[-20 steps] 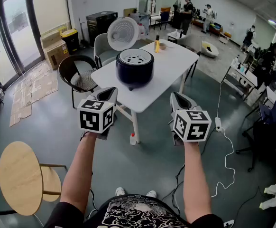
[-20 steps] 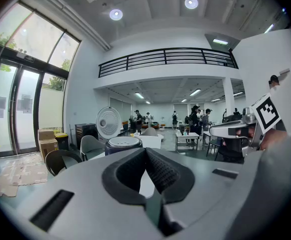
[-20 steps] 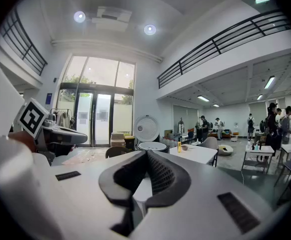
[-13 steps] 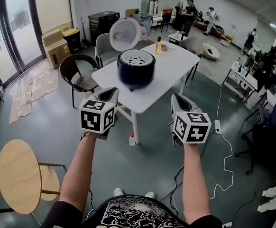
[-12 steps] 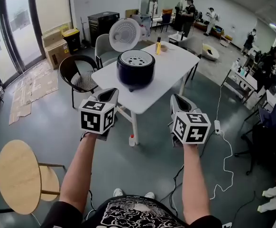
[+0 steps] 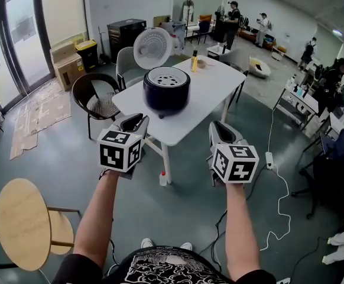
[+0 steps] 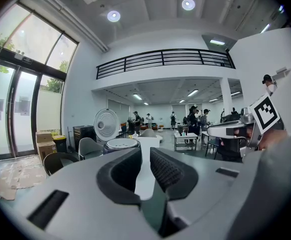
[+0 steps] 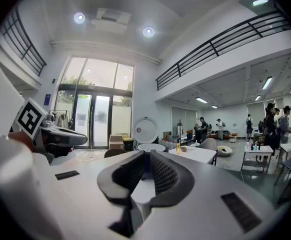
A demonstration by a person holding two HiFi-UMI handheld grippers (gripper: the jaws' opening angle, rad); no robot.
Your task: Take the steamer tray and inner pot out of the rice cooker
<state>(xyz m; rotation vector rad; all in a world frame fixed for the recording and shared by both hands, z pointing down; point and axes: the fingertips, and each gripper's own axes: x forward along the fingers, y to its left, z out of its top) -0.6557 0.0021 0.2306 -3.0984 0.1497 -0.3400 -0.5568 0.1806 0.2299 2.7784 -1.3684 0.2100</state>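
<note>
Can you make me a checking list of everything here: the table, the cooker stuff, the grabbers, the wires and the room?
Surface: white table, mostly bare.
Job's things: dark rice cooker on the table, lid up; white steamer tray with holes sits in its top; inner pot hidden.
Clutter: yellow bottle and small bowl at the table's far end.
Grippers: left gripper open a crack, empty; right gripper shut, empty; both short of the table.
Cables: white cable on the floor at the right.
Surroundings: black chair, round wooden table, cardboard boxes, people far off.
</note>
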